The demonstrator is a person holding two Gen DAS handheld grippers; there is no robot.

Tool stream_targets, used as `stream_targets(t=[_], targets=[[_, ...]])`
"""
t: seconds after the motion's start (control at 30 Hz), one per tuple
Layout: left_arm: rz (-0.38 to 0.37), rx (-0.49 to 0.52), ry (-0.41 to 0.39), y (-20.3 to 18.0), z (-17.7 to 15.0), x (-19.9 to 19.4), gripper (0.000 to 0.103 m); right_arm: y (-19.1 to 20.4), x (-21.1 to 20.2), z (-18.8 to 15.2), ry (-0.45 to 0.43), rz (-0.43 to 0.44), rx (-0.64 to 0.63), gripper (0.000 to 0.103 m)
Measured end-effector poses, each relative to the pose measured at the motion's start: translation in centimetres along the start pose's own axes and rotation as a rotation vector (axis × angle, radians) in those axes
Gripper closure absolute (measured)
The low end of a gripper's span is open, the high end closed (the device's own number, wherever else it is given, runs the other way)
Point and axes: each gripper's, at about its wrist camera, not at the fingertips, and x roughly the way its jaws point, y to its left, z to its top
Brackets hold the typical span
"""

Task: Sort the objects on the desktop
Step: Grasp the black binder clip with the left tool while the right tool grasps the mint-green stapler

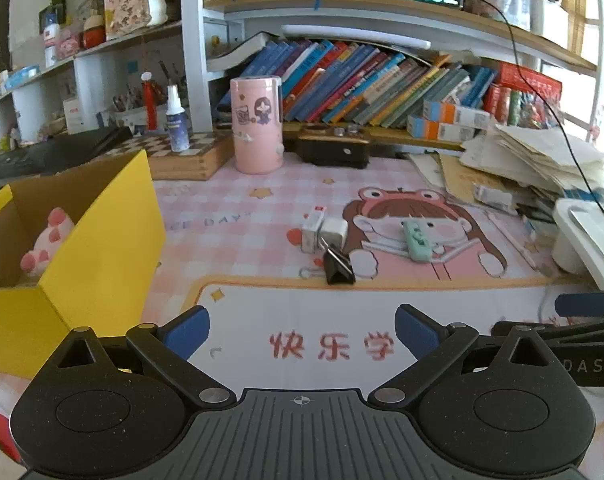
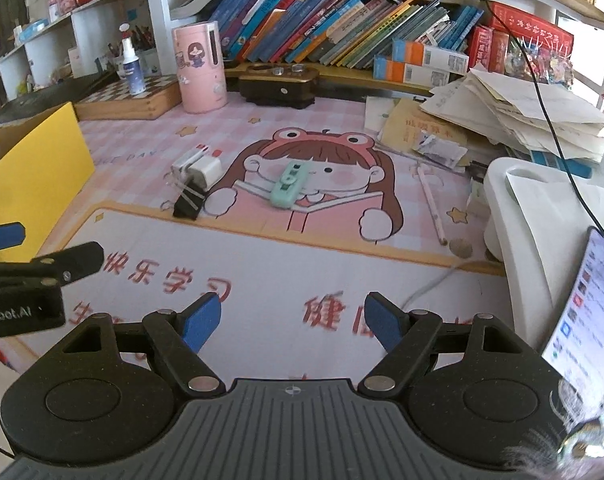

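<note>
Black binder clip [image 1: 339, 266], mid-frame, touches charger [image 1: 334, 232]: either empty, wide-spread gripper [image 1: 302, 330] [image 2: 291, 320] prob. nudges both.

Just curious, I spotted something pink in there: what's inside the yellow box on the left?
A pink plush toy with darker pink paw pads lies inside the yellow box. The box's near wall hides its lower part and the rest of the bottom, so anything else in there cannot be seen.
</note>
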Motion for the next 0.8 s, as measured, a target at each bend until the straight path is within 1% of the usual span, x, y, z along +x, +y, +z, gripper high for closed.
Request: stream_targets(t=[0.3,0.43,0.6,0.73,0.8], targets=[[0.017,-0.013,0.000,-0.4,2.0,3.1,0.003,-1.4,2.9,2.7,-0.023,0.005,0.010,0.027],[0.024,-0.022,0.012,-0.4,2.5,4.5,0.003,-1.8,4.6,3.8,-0.025,0.004,-0.006,0.027],[0.034,-0.043,0.037,-0.2,3.0,6.5,0.004,-1.7,6.7,4.8,-0.031,0.023,-0.047,0.028],[0.027,-0.067,0.051,-0.1,3.4,7.9,0.005,-1.6,8.3,5.4,-0.029,0.044,-0.065,0.036],[0.016,-0.071,0.060,-0.3,3.6,8.5,0.009,-1.6,9.2,5.8,-0.027,0.049,-0.064,0.038]])
